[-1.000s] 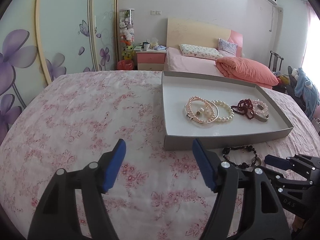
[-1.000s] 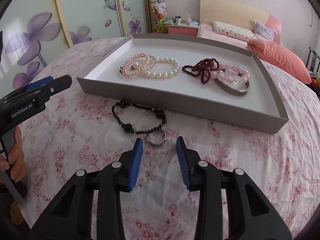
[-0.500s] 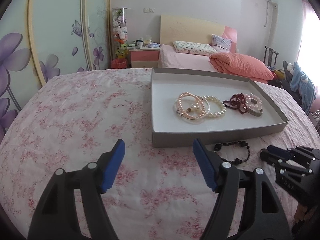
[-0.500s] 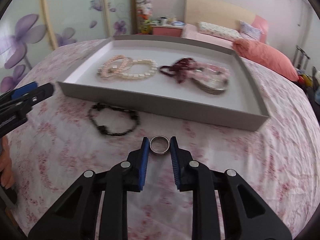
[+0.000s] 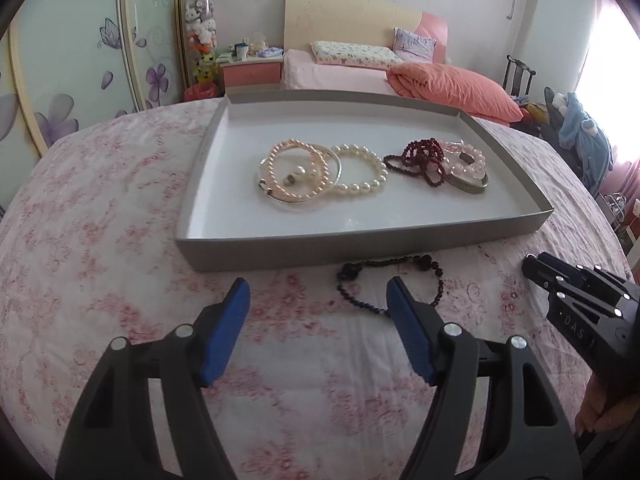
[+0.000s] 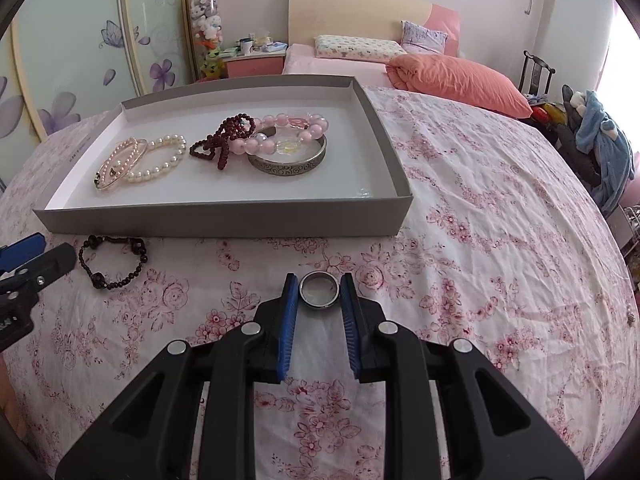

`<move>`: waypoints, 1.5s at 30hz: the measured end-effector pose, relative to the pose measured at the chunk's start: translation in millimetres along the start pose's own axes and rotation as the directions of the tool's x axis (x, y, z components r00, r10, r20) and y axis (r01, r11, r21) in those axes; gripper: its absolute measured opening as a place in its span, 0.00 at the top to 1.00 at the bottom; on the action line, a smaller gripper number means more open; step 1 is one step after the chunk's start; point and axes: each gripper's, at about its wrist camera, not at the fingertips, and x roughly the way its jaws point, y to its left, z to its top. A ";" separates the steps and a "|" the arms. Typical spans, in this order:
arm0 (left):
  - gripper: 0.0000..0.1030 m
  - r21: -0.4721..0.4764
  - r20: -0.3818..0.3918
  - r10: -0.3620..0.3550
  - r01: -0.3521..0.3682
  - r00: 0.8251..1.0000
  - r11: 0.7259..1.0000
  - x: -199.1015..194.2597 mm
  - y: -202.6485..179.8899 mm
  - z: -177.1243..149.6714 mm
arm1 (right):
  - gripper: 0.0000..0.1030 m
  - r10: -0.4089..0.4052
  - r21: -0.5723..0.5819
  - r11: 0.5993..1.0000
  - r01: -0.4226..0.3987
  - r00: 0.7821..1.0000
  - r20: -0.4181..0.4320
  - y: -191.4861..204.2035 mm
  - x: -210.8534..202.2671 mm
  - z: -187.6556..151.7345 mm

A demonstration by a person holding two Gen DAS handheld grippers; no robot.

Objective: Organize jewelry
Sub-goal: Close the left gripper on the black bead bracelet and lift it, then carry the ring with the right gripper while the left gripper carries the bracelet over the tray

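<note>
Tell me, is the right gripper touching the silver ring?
Touching. The right wrist view shows the right gripper with both blue pads pressed against the silver ring.

Tray wall blocks ahead; bedspread rightward clear.

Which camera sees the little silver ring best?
The right wrist view: the silver ring sits plainly between the right gripper's blue pads. The left wrist view shows only that gripper from the side, no ring.

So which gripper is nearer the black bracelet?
Left. The left gripper hovers over the black bracelet, jaws open. The right gripper, holding the ring, is off beside it.
</note>
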 end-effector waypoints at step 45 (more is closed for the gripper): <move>0.89 -0.010 -0.024 0.079 -0.079 0.997 0.997 -4.3 20.9 -20.0 | 0.78 0.074 -0.013 0.997 -0.074 0.997 -0.002 4.8 0.3 0.6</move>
